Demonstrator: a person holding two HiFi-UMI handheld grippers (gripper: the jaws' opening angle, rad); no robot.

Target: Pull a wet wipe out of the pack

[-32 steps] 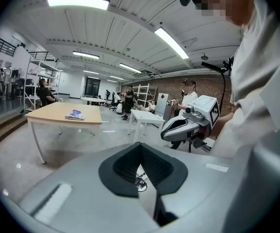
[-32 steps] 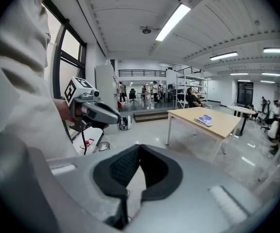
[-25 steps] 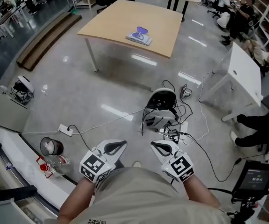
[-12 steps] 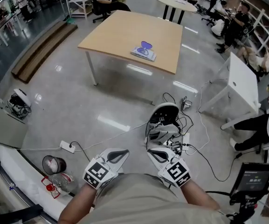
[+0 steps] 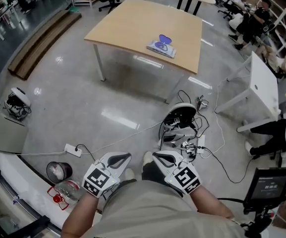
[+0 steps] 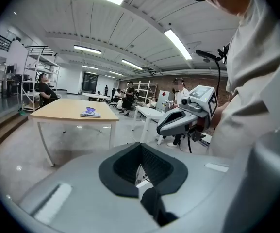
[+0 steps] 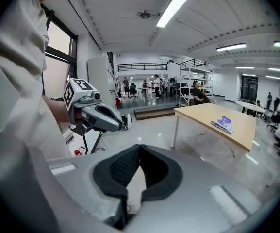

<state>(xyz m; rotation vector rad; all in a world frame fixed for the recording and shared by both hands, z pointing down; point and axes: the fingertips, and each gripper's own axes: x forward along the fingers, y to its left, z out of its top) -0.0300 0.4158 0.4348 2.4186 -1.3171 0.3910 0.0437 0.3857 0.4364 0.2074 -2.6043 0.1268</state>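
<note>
Right now both tools sit low at the person's waist, side by side. The left gripper [image 5: 124,157] has its jaws pressed together at the tips, with nothing caught between them. The right gripper [image 5: 156,155] is the same, closed and empty. The wet wipe pack [image 5: 161,46] lies well apart from both, flat on the wooden table [image 5: 128,24] across the floor, near its right-hand edge. A tangle of cables [image 5: 192,143] sprawls on the floor between.

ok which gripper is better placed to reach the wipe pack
Right, marginally: the wet wipe pack on the table lies ahead of the right gripper, left gripper further aside; both far off.
</note>
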